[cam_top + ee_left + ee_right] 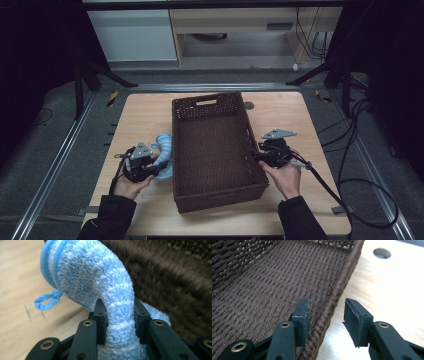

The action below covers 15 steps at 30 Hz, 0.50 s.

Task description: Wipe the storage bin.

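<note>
Right gripper view: fingers (303, 315) open astride basket rim (332, 307); left fingers (101, 315) pinch towel (100, 277)

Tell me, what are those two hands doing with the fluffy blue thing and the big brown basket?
A person works at a wooden table with a gripper in each hand. The left gripper is pinching a fluffy blue cloth just outside the brown woven basket, which has nothing in it. The right gripper sits over the basket's right rim, one jaw on each side, not pressing it. The cloth is not in the basket yet.
</note>
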Each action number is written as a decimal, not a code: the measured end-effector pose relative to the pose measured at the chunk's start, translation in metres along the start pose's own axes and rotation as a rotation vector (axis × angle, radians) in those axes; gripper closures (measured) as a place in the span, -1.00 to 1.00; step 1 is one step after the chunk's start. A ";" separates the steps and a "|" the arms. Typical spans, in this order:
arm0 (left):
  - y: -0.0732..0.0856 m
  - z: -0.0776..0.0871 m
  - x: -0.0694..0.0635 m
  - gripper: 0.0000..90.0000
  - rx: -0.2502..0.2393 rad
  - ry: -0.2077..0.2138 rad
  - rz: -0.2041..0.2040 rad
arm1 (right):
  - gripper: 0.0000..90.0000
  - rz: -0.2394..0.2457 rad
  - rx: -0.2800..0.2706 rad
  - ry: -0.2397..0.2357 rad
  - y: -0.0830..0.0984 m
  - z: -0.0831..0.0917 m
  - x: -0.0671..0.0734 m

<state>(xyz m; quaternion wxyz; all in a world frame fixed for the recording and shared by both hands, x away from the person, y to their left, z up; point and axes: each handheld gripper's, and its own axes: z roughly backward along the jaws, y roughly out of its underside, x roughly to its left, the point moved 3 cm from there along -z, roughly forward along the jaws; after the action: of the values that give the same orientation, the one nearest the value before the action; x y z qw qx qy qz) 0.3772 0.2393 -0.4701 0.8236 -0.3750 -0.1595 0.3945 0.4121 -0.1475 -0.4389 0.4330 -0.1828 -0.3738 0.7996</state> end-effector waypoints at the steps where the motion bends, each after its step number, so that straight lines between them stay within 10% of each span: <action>1: 0.002 -0.002 0.000 0.56 0.010 0.002 0.001 | 0.26 -0.005 0.002 -0.003 0.000 -0.001 0.001; 8: 0.013 -0.016 -0.001 0.56 0.080 0.003 -0.006 | 0.43 -0.001 0.048 -0.007 0.004 -0.008 0.002; 15: 0.001 -0.003 -0.001 0.56 0.024 -0.011 -0.015 | 0.67 -0.037 0.019 0.022 0.003 -0.009 0.004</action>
<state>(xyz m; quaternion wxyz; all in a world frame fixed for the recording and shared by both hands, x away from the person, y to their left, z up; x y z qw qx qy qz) 0.3782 0.2373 -0.4726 0.8301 -0.3619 -0.1620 0.3921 0.4137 -0.1410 -0.4468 0.4533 -0.1805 -0.3648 0.7930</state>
